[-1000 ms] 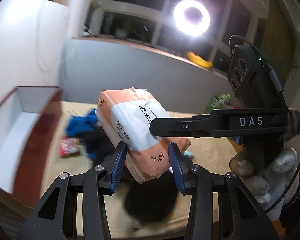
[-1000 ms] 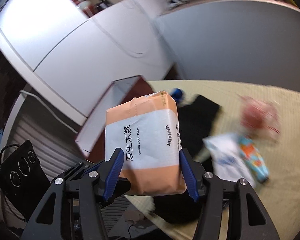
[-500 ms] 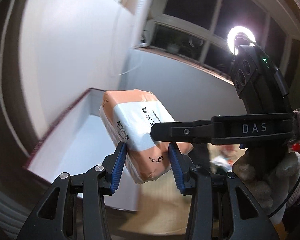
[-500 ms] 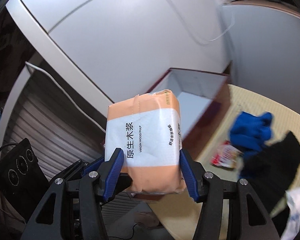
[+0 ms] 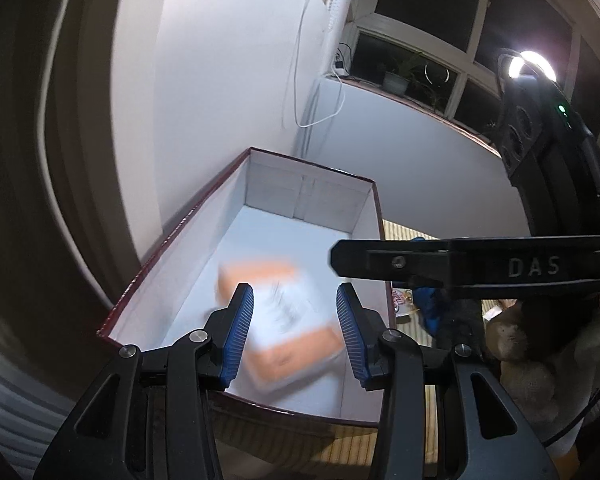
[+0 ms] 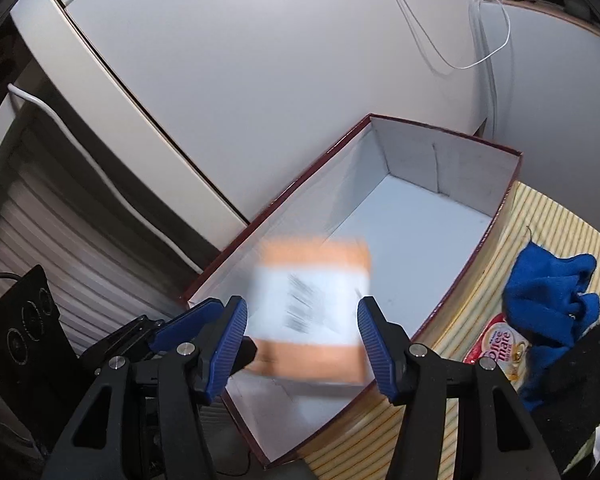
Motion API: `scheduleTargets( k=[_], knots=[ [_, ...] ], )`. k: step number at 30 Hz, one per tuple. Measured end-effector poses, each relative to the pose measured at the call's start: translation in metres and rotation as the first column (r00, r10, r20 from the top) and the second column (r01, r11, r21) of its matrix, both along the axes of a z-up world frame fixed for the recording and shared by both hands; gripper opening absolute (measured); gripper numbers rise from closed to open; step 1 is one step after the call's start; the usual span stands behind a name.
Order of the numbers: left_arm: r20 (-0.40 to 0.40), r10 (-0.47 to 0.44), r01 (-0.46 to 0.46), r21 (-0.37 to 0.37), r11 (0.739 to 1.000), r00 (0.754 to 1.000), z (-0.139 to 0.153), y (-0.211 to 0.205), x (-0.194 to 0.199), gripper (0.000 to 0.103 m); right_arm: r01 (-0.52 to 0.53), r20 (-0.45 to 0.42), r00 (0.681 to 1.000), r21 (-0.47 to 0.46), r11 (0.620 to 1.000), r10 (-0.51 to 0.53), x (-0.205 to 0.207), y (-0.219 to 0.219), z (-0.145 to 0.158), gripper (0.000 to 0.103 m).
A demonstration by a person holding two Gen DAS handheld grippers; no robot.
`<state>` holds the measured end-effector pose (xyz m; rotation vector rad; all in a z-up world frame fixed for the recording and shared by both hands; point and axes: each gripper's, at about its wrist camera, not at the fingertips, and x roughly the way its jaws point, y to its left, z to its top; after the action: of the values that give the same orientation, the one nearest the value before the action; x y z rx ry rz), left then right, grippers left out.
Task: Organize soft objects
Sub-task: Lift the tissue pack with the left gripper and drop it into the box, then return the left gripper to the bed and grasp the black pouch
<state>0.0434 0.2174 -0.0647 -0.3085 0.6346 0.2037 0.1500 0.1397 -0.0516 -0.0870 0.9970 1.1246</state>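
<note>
The orange-and-white tissue pack is blurred, free of both grippers, inside the open box with dark red outside and white inside. It also shows in the right wrist view, over the box's near end. My left gripper is open above the box, jaws apart and empty. My right gripper is open too, jaws wide, just above the pack.
A blue cloth, a black garment and a red creamer packet lie on the striped mat right of the box. White cabinet wall stands behind the box. A slatted radiator is at left.
Both grippers carried the tissue pack left, from over the mat to over the box, then opened. The pack has dropped out of the jaws into the box and is blurred by motion.
</note>
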Motion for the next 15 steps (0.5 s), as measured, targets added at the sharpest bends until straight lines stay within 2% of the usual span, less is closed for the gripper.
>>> scheduleTargets(
  k=[5,8,11,15],
  knots=[
    [0.028,0.013,-0.012,-0.009,1.000,1.000,0.006,0.001,-0.011,0.042,0.032,0.022,0.999,0.014,0.999,-0.033,-0.001,-0.027,0.009,0.061],
    [0.046,-0.002,0.002,-0.007,1.000,0.999,0.011,-0.008,-0.016,0.042,0.055,0.080,0.995,0.003,0.998,-0.055,-0.002,-0.053,0.017,0.061],
    [0.059,-0.021,0.021,-0.009,1.000,0.998,0.014,-0.016,-0.019,0.042,0.082,0.130,0.988,0.005,0.997,-0.082,-0.004,-0.088,0.025,0.061],
    [0.075,-0.066,0.067,-0.021,0.998,0.995,0.016,-0.036,-0.022,0.042,0.135,0.139,0.980,0.069,0.988,-0.143,-0.003,-0.146,0.039,0.061]
  ],
)
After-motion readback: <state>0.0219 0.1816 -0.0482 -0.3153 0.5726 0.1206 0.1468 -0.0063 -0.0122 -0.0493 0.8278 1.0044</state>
